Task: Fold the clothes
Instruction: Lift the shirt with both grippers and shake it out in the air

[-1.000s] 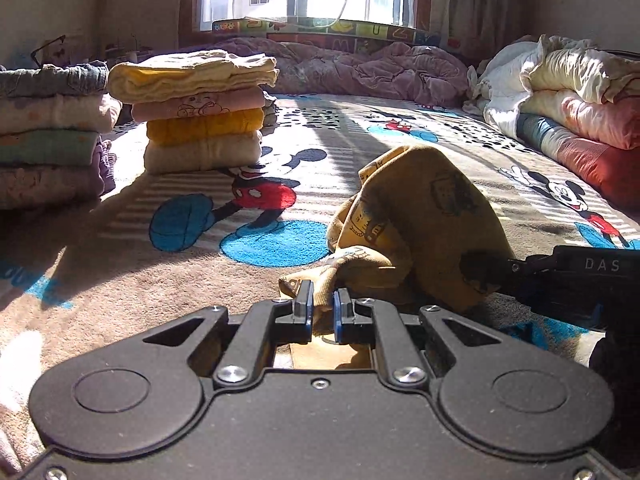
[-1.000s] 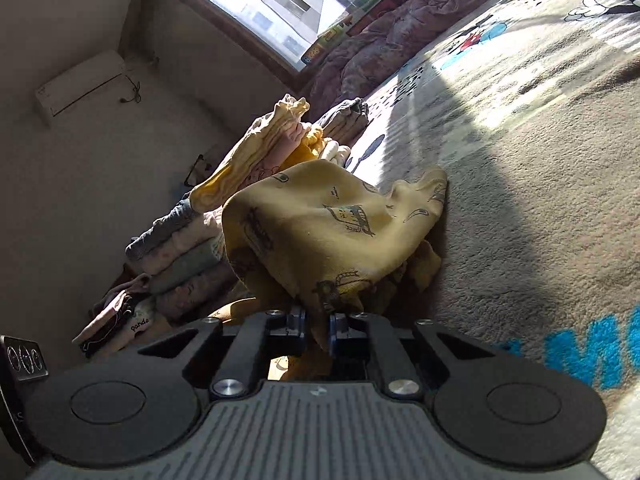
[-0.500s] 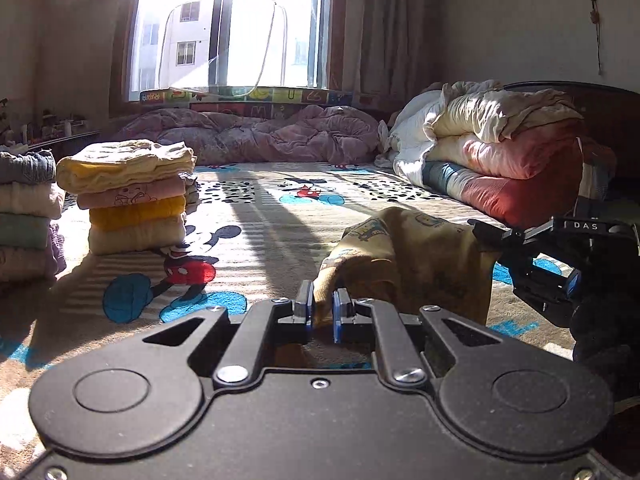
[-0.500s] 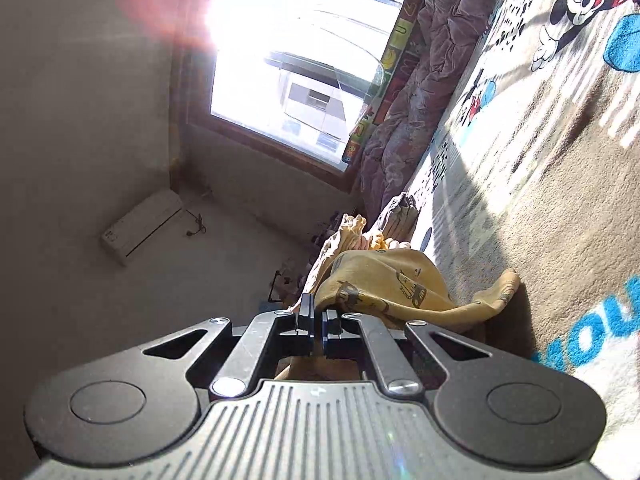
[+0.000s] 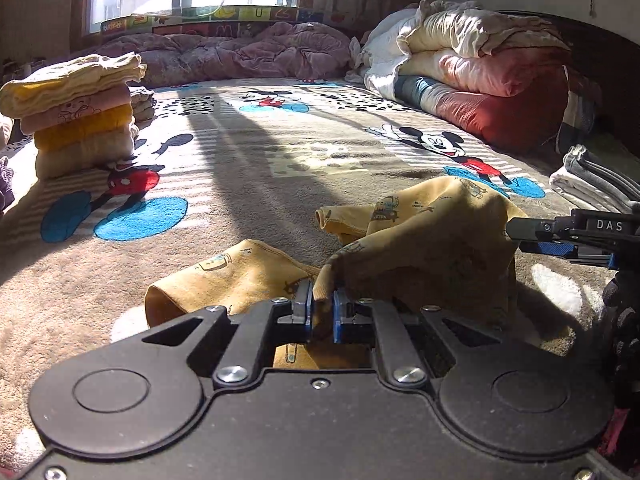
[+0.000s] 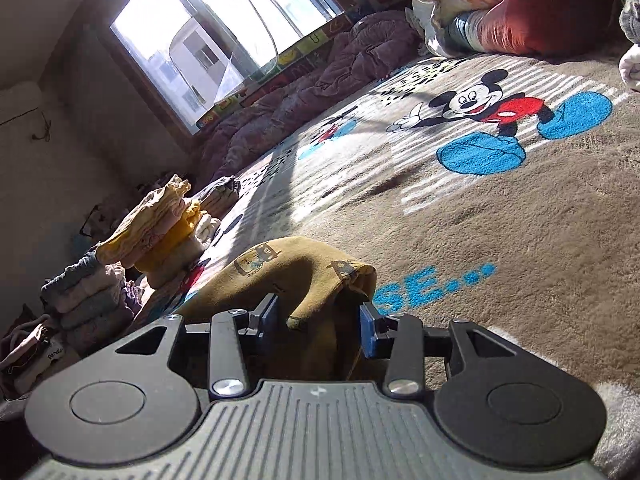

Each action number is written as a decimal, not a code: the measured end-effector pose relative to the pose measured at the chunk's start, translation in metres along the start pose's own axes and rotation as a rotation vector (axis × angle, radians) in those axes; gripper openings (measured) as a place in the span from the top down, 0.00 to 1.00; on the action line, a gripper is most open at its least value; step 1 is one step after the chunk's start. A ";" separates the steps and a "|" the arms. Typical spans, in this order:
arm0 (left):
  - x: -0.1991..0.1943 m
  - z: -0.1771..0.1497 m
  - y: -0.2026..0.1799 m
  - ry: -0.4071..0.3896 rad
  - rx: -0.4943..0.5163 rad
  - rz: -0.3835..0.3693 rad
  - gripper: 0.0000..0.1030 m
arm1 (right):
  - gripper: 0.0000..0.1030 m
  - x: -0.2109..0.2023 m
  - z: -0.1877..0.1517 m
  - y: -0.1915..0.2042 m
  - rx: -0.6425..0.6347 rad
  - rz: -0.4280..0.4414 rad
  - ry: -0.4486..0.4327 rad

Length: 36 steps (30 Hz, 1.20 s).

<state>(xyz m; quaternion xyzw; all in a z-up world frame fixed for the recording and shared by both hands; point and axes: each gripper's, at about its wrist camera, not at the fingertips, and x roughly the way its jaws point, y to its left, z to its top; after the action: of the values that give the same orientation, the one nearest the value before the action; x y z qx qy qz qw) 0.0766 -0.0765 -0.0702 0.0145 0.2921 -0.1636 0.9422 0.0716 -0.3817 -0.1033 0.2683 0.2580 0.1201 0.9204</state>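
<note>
Your left gripper has its blue pads pinched nearly together on a fold of the mustard-yellow printed garment, which lies crumpled on the cartoon-mouse blanket just ahead of you. Your right gripper stands spread wide, with the garment's cloth humped loosely between its pads and nothing clamped. A stack of folded clothes sits well apart on the left, and rolled bedding lies far right.
</note>
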 end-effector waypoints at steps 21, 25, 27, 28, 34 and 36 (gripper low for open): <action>-0.005 -0.029 -0.016 -0.006 0.343 0.065 0.37 | 0.47 -0.025 -0.123 0.121 -1.044 -0.192 0.072; 0.002 -0.029 -0.011 -0.016 0.323 0.054 0.38 | 0.47 -0.013 -0.135 0.120 -1.088 -0.223 0.089; 0.004 -0.027 -0.006 -0.025 0.311 0.056 0.45 | 0.50 -0.015 -0.129 0.117 -1.059 -0.229 0.067; 0.006 -0.027 -0.004 -0.028 0.310 0.054 0.46 | 0.59 -0.017 -0.127 0.115 -1.043 -0.231 0.056; 0.009 -0.031 -0.012 -0.030 0.382 0.061 0.71 | 0.89 -0.025 -0.109 0.107 -0.952 -0.247 -0.010; 0.008 -0.031 -0.013 -0.038 0.389 0.063 0.85 | 0.91 -0.027 -0.104 0.104 -0.922 -0.253 -0.031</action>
<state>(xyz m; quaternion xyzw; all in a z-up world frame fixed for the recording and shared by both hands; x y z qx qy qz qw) 0.0620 -0.0879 -0.0992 0.2025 0.2366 -0.1875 0.9316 -0.0159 -0.2610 -0.1093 -0.1995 0.1945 0.1051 0.9546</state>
